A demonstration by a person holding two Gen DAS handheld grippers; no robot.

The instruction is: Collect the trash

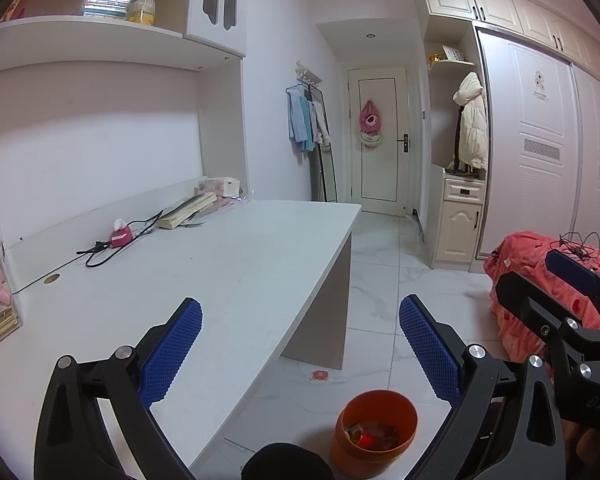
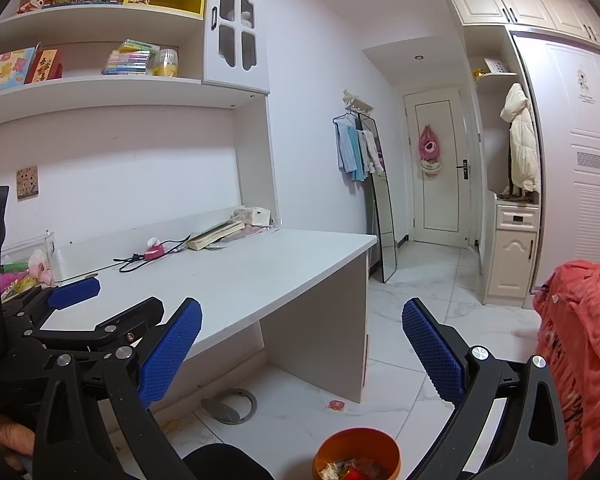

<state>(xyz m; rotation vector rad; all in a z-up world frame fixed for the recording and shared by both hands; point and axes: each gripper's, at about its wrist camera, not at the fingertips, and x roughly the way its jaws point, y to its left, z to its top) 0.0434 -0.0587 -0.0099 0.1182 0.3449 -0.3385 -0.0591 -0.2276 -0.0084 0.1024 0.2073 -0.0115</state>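
I have both grippers raised at desk height, pointing forward down the room toward the white door (image 1: 378, 136). My left gripper (image 1: 300, 344) hangs over the near corner of the long white desk (image 1: 240, 264), jaws spread wide with nothing between the blue textured pads. My right gripper (image 2: 302, 344) sits just to its right, out over the marbled white floor tiles (image 2: 412, 320), jaws likewise wide apart and empty. In the left view the right gripper's black frame shows at the far right edge, close alongside; in the right view the left one shows at the lower left.

Below and between them, on the floor just off the desk's corner, stands the round orange plastic bin (image 1: 374, 428), upright, with crumpled wrappers and a red scrap inside. A small pink sticker-like scrap (image 2: 336, 405) lies flat on the tiles near the foot of the desk's side panel. A grey ring-shaped object (image 2: 230, 405) lies under the desk. The coral-red blanket (image 2: 580, 344) is off to my right.
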